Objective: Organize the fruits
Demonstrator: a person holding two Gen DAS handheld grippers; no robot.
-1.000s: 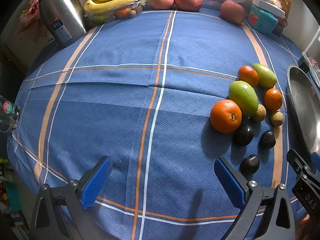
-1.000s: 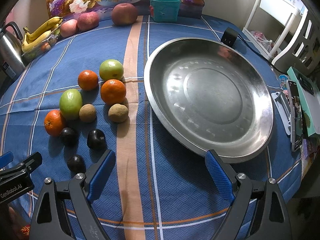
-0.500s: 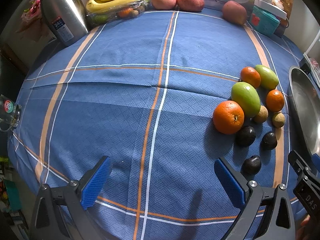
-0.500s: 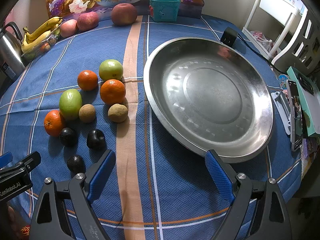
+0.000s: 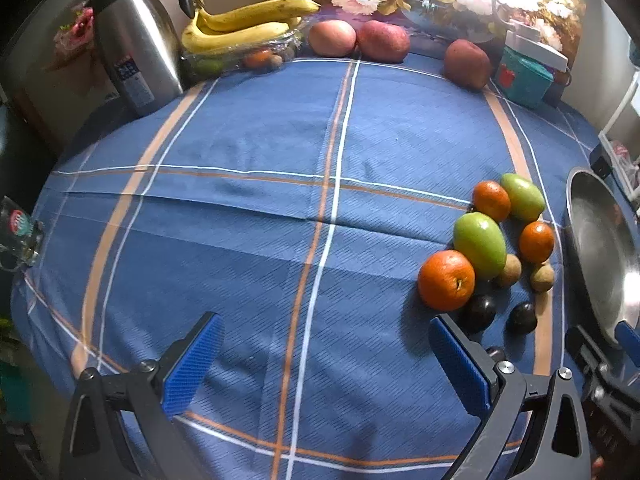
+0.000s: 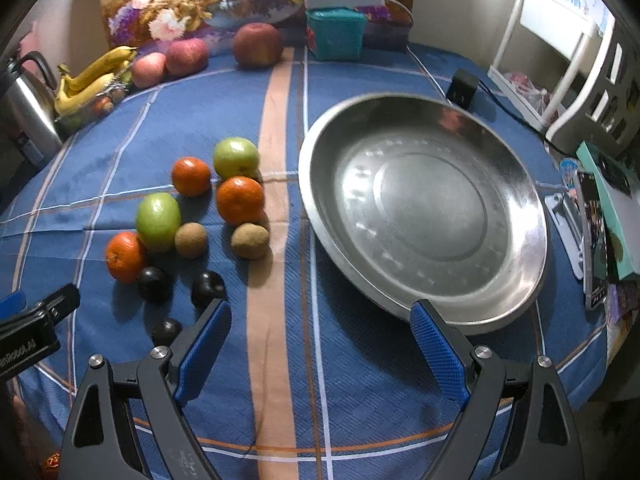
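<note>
Fruit lies loose on the blue checked cloth: three oranges (image 6: pixel 240 200), two green fruits (image 6: pixel 158 222), two brown fruits (image 6: pixel 250 241) and three dark plums (image 6: pixel 154 283). To their right stands a wide steel basin (image 6: pixel 432 208) with nothing in it. My right gripper (image 6: pixel 320 312) is open and holds nothing, low over the cloth between the plums and the basin's near rim. My left gripper (image 5: pixel 322 328) is also open with nothing between its pads. The nearest orange (image 5: pixel 447 280) and a plum (image 5: pixel 480 312) sit just beyond its right finger. One plum is mostly hidden behind that finger.
At the table's far edge stand a steel kettle (image 5: pixel 136 48), bananas (image 5: pixel 248 24), three red apples (image 5: pixel 383 40) and a teal box (image 5: pixel 524 76). A black adapter (image 6: pixel 462 87) and a phone (image 6: pixel 596 240) lie to the right of the basin. Bare cloth stretches left of the fruit.
Both grippers have edged forward toward the fruit, the left one more, so the fruit sits lower and nearer in its view. Both stay open. No fruit has moved.
</note>
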